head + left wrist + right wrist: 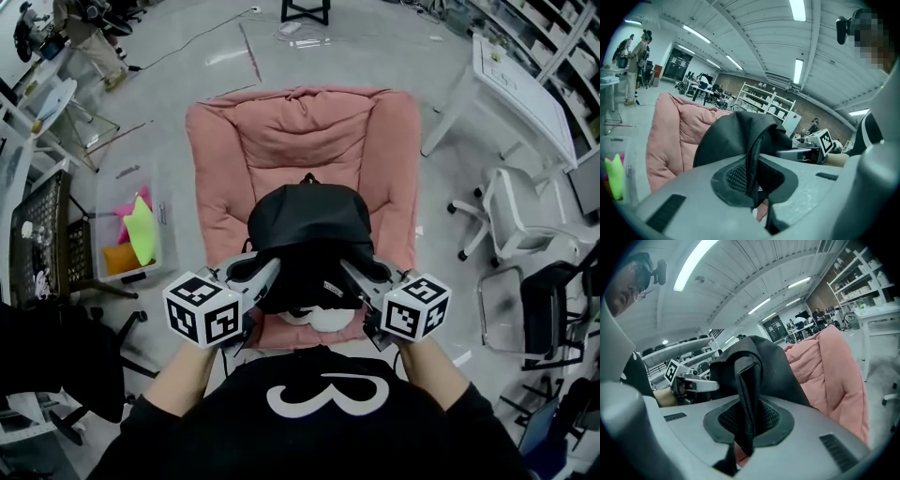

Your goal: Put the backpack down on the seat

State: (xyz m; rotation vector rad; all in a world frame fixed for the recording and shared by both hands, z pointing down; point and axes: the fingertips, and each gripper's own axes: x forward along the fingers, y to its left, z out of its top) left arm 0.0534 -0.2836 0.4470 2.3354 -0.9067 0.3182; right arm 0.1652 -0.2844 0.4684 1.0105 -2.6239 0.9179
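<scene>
Far left on the floor, a clear bin (131, 220) of bright foam pieces stands just beside the pink armchair (300, 131).

Now my left claw (269, 270). Its jaws are squeezed almost together, and they have a black strap (752, 159) of the backpack (305, 230) pinched between the pads. In the left gripper view that strap stands upright in the narrow gap. The bag's dark bulk rises just beyond my jaw tips, with the pink backrest behind it on the left.

In the middle, the backpack hangs between my two claws. It is right in front of my chest and over the front half of the seat cushion, and the armchair's back is well apart from it. I cannot tell whether its underside touches the cushion.

Over to my right claw (350, 272). Its jaws are clamped on a second strap (745, 390), a thicker folded band, so they stand a shade wider than the left pair. In the right gripper view the bag again sits just past the tips, the pink cushion is to the right of it, and my other claw shows at the left.

Far right, a white office chair (502, 211) and a white table (525, 89) stand on the grey floor.
</scene>
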